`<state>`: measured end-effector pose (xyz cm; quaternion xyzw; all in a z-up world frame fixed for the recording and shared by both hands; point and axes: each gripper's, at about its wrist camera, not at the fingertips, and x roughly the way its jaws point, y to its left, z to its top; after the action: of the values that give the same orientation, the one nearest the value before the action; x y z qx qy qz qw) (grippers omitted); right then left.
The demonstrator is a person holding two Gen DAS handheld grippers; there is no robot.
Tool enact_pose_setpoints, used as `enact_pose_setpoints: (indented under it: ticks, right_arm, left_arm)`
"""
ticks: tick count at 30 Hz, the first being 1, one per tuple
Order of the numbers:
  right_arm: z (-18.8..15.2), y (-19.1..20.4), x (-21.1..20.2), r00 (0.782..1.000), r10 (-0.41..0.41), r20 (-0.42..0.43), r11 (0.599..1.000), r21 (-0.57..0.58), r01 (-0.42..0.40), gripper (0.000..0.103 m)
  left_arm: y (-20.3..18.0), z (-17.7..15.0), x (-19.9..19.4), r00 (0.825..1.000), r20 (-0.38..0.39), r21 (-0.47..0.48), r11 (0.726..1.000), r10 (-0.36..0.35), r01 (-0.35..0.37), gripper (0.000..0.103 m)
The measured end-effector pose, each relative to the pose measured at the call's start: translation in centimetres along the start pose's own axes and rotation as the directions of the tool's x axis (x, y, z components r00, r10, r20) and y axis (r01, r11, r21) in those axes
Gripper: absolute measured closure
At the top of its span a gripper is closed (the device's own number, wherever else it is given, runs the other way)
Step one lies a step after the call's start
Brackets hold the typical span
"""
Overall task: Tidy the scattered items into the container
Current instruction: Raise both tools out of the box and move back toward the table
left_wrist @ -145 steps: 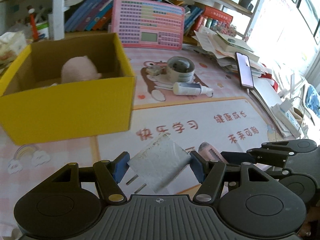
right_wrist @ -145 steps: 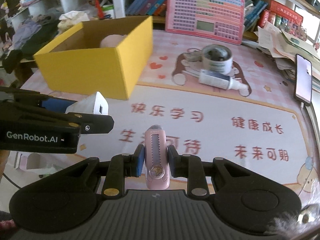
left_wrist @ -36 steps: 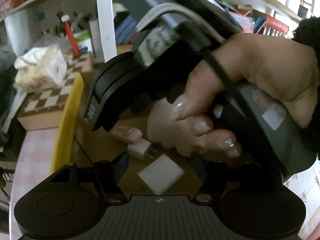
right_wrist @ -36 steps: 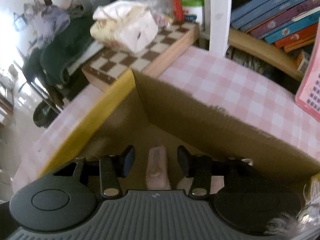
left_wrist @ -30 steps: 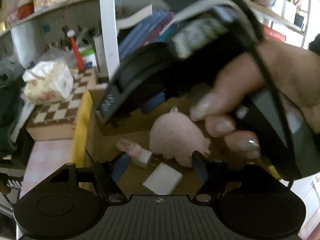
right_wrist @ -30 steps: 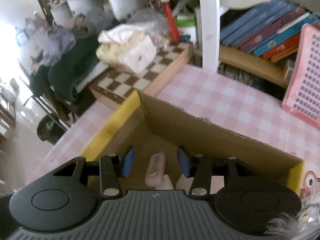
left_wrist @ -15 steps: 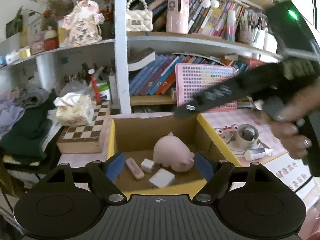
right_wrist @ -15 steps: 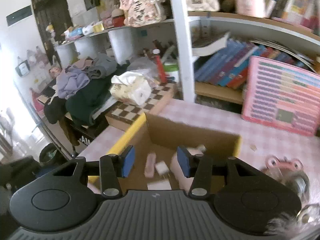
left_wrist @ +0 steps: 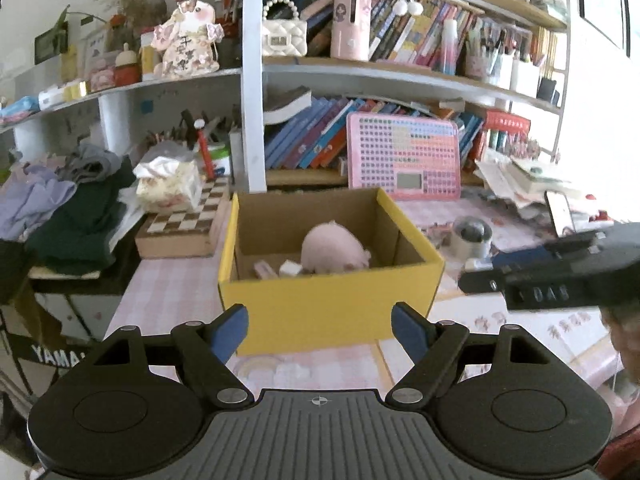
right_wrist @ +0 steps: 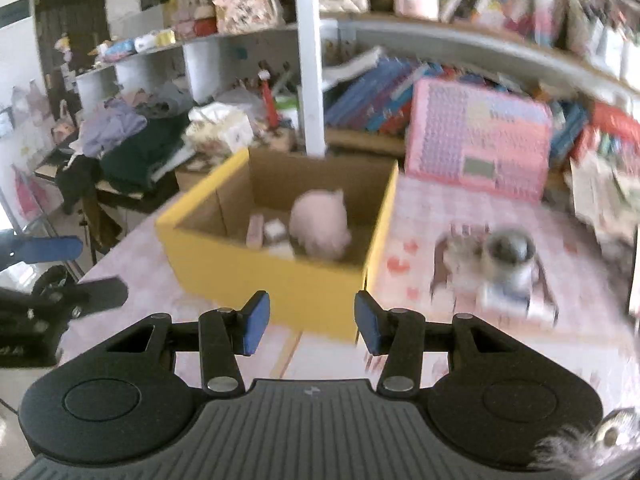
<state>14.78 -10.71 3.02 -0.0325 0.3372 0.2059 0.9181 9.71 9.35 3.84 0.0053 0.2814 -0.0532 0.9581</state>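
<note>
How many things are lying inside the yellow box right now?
3 that show: a pink plush pig in the middle, a white plug beside it, and a pink stick left of that. The box front wall may hide more.

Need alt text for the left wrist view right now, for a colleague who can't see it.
The left tool is open and empty, facing a yellow box that holds a pink plush pig and small items. The right tool shows at the right edge; cluttered bookshelves stand behind.

— What do we see behind the desk [left_wrist: 172,292]?
— We see a chessboard box [left_wrist: 182,230] carrying a tissue pack [left_wrist: 168,184], dark clothes [left_wrist: 80,216] piled beside it, and a pink keyboard toy [left_wrist: 404,158] leaning against the books [left_wrist: 308,140].
</note>
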Motion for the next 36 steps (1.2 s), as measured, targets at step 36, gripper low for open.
enact_pose_setpoints:
  ticks: [36]
  right_arm:
    - [-8.4, 0.5, -2.9, 0.982, -0.115, -0.148, 0.993, 0.014, 0.118, 0.044]
  left_arm:
    - [-4.0, -4.8, 1.5, 0.972, -0.217, 0.06, 0.992, -0.092, 0.108, 0.02]
